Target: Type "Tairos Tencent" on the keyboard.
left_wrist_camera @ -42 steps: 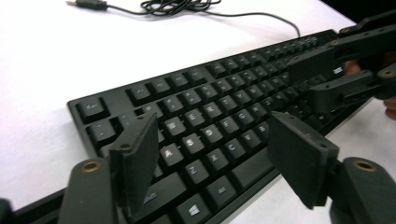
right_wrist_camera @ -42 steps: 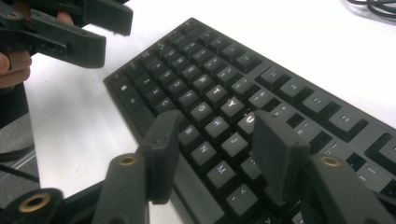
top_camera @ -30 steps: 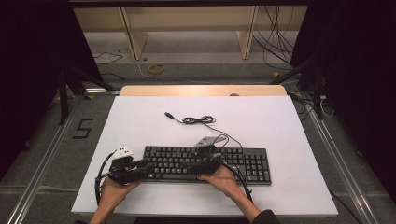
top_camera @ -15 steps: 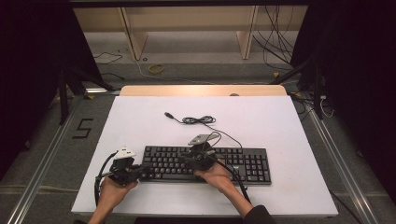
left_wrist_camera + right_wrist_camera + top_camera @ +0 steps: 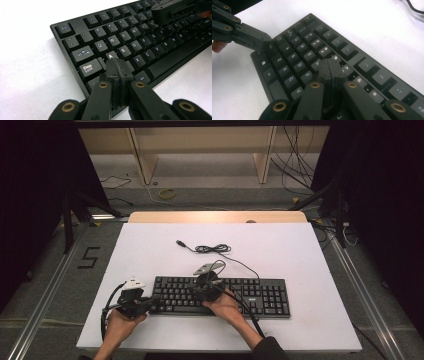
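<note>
A black keyboard [image 5: 235, 297] lies across the near middle of the white table [image 5: 300, 255]. My left gripper [image 5: 155, 303] is shut with nothing in it. In the left gripper view its tips [image 5: 117, 65] rest over the keys just below A, beside Caps Lock [image 5: 88, 68]. My right gripper [image 5: 194, 291] is also shut and empty, held over the keyboard's left half. In the right gripper view its tips [image 5: 330, 65] sit above the R and T area. My left gripper [image 5: 244, 33] reaches in at that view's upper left.
The keyboard's black cable [image 5: 212, 249] lies coiled behind it, and its USB plug [image 5: 180, 242] points left. A wooden strip [image 5: 215, 217] edges the table's far side. Shelving and loose wires stand on the floor beyond it.
My right gripper has slid left along the keyboard, from its middle toward its left half. The left gripper has stayed at the keyboard's left end.
</note>
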The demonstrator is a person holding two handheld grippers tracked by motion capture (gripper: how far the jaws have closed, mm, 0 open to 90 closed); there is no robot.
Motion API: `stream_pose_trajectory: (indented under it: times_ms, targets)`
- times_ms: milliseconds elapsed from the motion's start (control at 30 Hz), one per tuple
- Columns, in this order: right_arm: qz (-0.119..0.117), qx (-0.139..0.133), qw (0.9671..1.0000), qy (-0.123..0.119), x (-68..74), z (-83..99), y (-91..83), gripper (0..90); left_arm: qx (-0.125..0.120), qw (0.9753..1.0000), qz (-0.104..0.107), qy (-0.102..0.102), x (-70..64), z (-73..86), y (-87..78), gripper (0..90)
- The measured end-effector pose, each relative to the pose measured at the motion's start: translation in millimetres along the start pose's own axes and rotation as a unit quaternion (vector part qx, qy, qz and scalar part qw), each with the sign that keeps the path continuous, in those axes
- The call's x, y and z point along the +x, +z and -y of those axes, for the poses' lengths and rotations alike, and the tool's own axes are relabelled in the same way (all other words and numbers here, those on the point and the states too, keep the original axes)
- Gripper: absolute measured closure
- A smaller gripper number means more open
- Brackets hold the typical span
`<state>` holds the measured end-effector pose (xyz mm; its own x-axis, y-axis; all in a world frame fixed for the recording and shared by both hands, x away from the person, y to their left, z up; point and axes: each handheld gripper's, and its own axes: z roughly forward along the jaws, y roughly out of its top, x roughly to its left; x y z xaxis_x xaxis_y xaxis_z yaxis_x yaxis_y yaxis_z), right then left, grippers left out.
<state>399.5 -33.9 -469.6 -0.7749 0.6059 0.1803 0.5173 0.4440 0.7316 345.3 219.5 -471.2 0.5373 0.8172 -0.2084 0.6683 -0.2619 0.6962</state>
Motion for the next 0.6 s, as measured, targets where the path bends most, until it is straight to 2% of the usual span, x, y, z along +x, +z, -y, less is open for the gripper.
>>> stream_pose_trajectory:
  times_ms: [600]
  targets:
    - [0.006,0.010,0.9999,0.000,0.2,-1.0,9.2,90.0,0.008,1.0000,-0.001,-0.002,1.3,0.8,3.0,89.4]
